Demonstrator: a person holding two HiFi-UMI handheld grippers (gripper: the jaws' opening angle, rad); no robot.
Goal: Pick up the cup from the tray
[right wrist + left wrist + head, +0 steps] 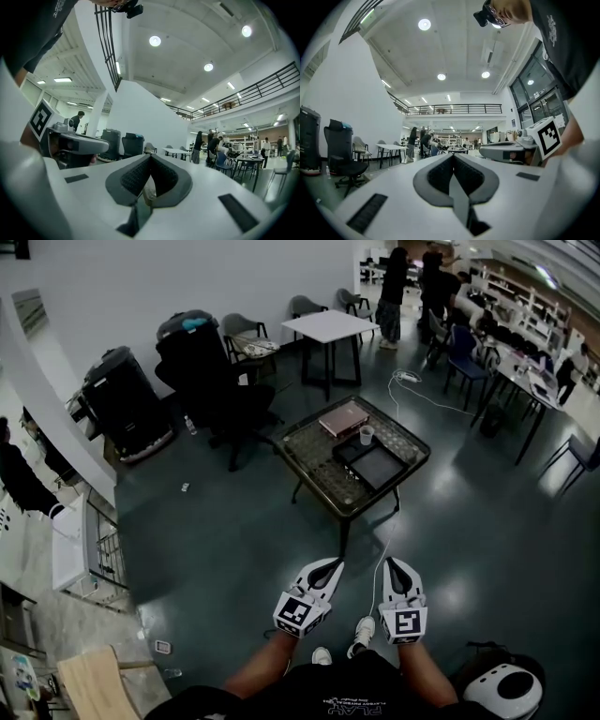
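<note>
In the head view a small clear cup point(366, 435) stands at the far edge of a dark tray point(377, 465) on a low glass table point(314, 470). A pinkish book point(343, 418) lies beside the cup. My left gripper point(330, 564) and right gripper point(393, 564) hang side by side over the floor, well short of the table's near corner, and both point toward it. The left gripper point(453, 157) has its jaws together with nothing between them. The right gripper point(150, 157) is shut and empty too. Neither gripper view shows the cup.
A black office chair point(211, 371) and black bins point(122, 399) stand left of the table. Behind it are a white table point(328, 326) and chairs. People stand at desks at the far right. A white cable point(422, 390) lies on the floor.
</note>
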